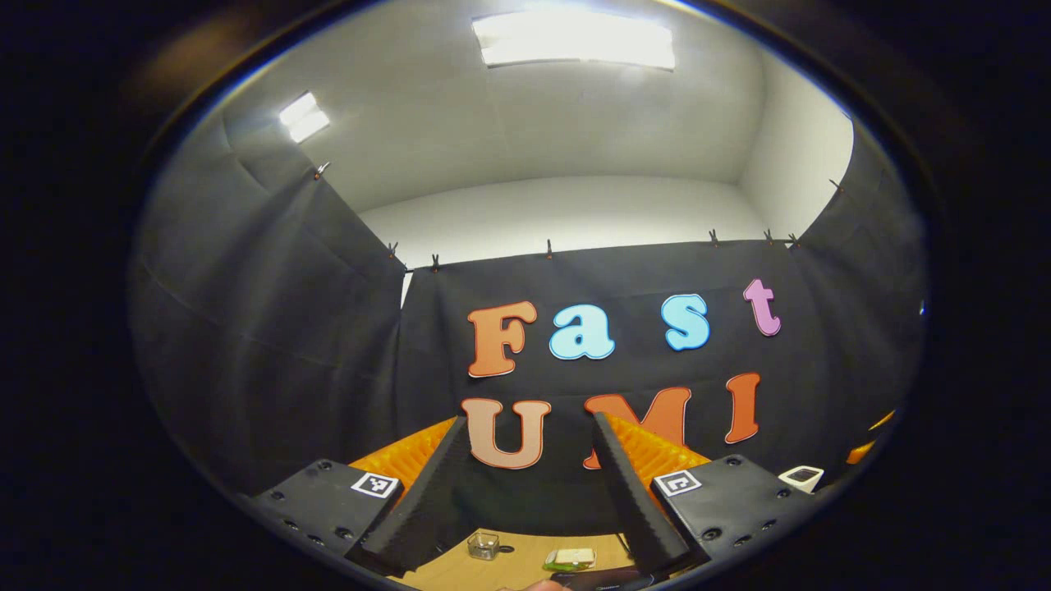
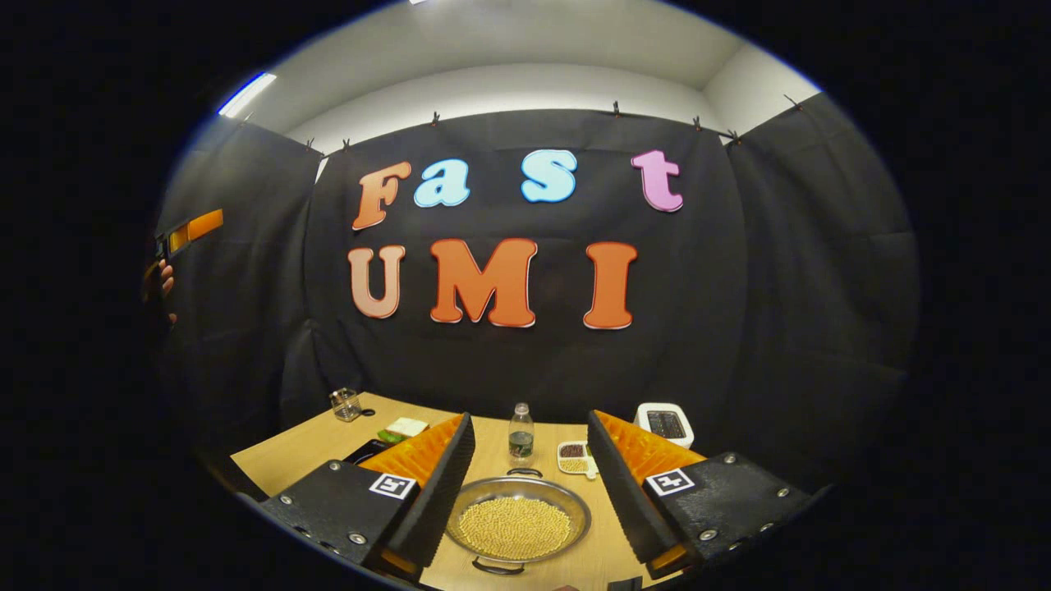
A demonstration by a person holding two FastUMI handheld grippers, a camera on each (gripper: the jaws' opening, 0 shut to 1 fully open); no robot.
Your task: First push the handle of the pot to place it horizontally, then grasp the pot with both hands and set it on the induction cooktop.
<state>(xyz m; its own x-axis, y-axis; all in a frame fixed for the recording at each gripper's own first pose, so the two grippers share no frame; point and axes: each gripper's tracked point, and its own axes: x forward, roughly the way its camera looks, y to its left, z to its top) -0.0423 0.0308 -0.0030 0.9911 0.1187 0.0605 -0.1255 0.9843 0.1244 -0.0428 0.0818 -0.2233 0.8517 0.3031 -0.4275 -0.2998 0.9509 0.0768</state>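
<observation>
Pot [image 2: 516, 519], filled with yellow grains, is seen on the table [image 2: 304, 447] between the right gripper [image 2: 525, 492] jaws, spread wide, empty. Left gripper [image 1: 525, 492] jaws likewise held apart, empty. No legible labels are made out.

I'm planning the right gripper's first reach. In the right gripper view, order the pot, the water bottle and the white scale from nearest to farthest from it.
1. Pot: between the open right gripper's fingers, holding yellow grains.
2. Water bottle: straight behind the pot, centre of the table.
3. White scale: back right, by the booth wall; only slightly beyond the bottle.
</observation>
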